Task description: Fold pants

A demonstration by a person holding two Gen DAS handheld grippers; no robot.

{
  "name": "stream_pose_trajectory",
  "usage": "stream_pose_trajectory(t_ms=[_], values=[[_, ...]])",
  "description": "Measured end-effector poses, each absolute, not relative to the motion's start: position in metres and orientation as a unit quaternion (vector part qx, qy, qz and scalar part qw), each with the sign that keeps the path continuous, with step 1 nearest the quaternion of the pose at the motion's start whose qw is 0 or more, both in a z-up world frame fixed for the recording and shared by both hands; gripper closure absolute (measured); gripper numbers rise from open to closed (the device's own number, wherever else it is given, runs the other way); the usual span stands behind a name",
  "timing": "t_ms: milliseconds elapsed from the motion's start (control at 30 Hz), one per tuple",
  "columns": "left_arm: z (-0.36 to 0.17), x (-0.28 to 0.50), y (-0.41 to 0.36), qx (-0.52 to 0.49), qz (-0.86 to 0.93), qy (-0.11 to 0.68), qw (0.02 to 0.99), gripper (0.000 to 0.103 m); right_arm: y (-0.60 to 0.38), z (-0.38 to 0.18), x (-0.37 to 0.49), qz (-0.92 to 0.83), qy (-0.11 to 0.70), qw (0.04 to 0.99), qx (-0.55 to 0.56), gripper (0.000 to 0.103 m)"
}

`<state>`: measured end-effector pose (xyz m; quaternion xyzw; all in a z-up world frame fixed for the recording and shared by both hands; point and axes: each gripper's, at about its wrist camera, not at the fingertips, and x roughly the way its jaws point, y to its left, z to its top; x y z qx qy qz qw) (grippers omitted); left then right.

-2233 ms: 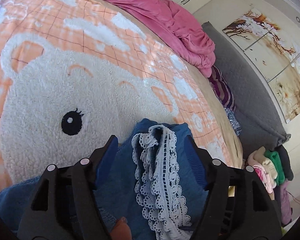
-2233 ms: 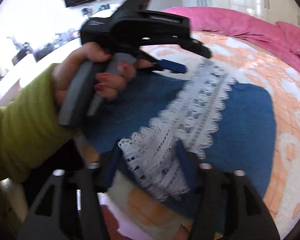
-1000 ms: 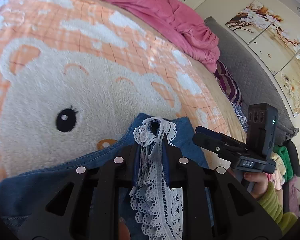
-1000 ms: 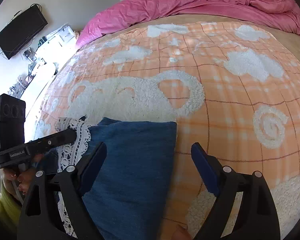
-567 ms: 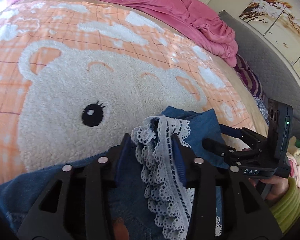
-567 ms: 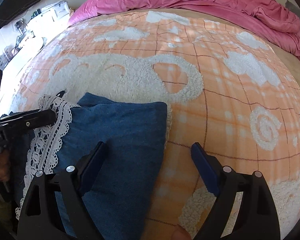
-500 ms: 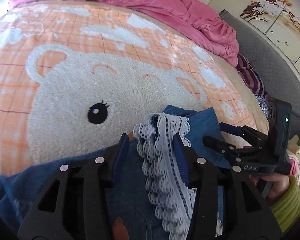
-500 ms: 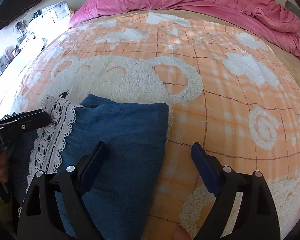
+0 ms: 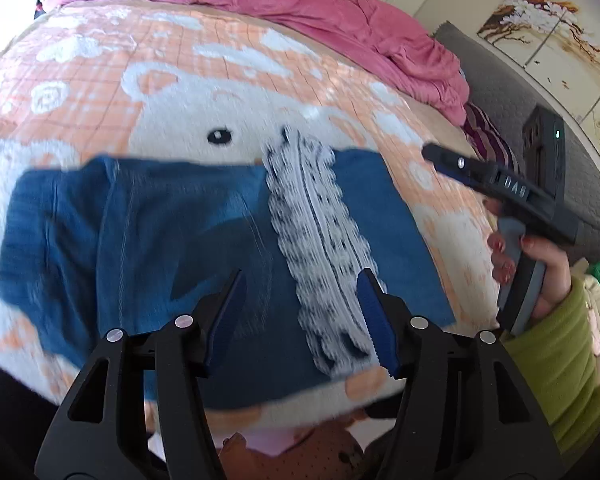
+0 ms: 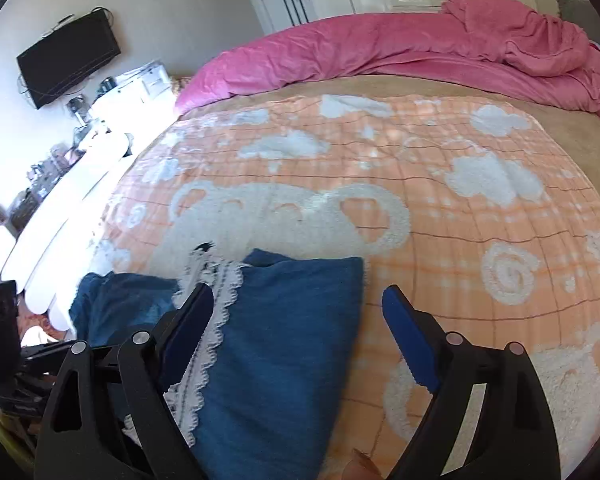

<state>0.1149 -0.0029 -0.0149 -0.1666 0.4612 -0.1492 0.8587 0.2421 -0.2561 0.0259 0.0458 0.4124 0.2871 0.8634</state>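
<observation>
Quantities: one pair of denim pants (image 9: 188, 240), one lace strip (image 9: 320, 248), one orange blanket (image 10: 460, 200), one pink duvet (image 10: 380, 48), two tools: left tool (image 9: 300, 316), right tool (image 10: 298, 332).

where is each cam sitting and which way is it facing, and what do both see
Left wrist: rides the left gripper, looking down at the blue pants and their lace trim; its open jaws, just opening, hold nothing; the right gripper, a hand and a green sleeve show.
Right wrist: rides the right gripper, jaws open, facing across the bear blanket to the pink duvet.
Shared: pants, lace, blanket, duvet.
</observation>
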Motion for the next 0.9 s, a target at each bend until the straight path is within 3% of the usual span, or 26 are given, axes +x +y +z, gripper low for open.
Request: stream_pose_trajectory(t_ms=[200, 500, 567, 633, 900], values=[[-0.034, 0.085, -0.019, -0.184, -0.160, 0.496, 0.833, 0.053, -0.226, 0.036, 0.210, 0.345, 0.395, 0.852, 0.008, 0.017], [-0.048, 0.095, -0.044, -0.211, -0.159, 0.514, 0.816, 0.054, -0.205, 0.009, 0.209, 0.350, 0.429, 0.832, -0.020, 0.017], [-0.053, 0.099, -0.048, -0.207, -0.147, 0.514, 0.819, 0.079, -0.201, 0.004, 0.209, 0.353, 0.435, 0.828, -0.022, 0.017], [-0.054, 0.098, -0.049, -0.201, -0.144, 0.512, 0.823, 0.085, -0.194, -0.001, 0.208, 0.355, 0.438, 0.825, -0.033, 0.017], [-0.049, 0.084, -0.045, -0.162, -0.144, 0.513, 0.831, 0.085, -0.156, -0.009, 0.187, 0.383, 0.416, 0.819, -0.097, 0.022]])
